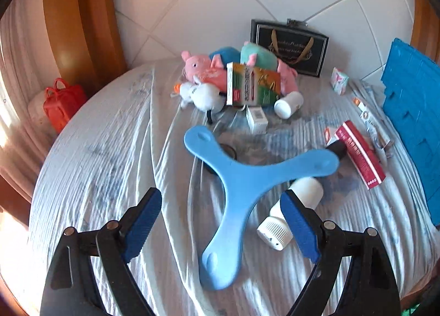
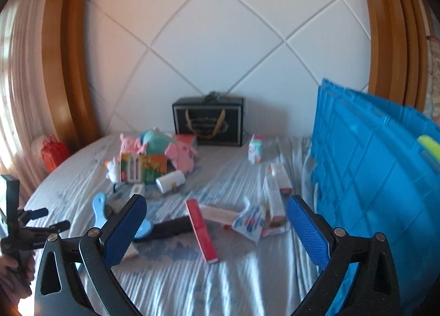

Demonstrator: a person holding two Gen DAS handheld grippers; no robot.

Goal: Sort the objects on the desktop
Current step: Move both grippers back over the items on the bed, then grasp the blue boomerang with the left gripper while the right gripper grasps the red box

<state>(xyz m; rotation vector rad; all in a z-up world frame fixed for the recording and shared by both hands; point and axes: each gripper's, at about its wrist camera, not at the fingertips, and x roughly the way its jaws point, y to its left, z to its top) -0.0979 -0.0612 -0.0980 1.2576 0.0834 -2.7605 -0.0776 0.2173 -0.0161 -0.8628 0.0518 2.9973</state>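
Observation:
On a bed with a pale striped sheet [image 1: 104,150] lie scattered objects. A light-blue three-armed boomerang toy [image 1: 236,178] lies in the middle. My left gripper [image 1: 221,195] hangs open over it, and its blue pads [image 1: 145,219] stand apart on either side without touching it. A white bottle-shaped device [image 1: 299,195] sits by the right pad. Further off, my right gripper [image 2: 216,201] is open and empty above a red box [image 2: 202,230], a black tube [image 2: 170,226] and several toothpaste cartons [image 2: 275,200]. The left gripper [image 2: 41,219] shows at the left edge, held by a hand [image 2: 16,266].
Pink plush pigs [image 1: 203,68], a green-orange box [image 1: 253,84] and a white bottle [image 1: 288,104] are piled near the headboard. A black gift bag [image 2: 209,123] leans on the white padded wall. A blue plastic crate [image 2: 379,192] stands at the right, and a red bag [image 1: 64,104] at the left.

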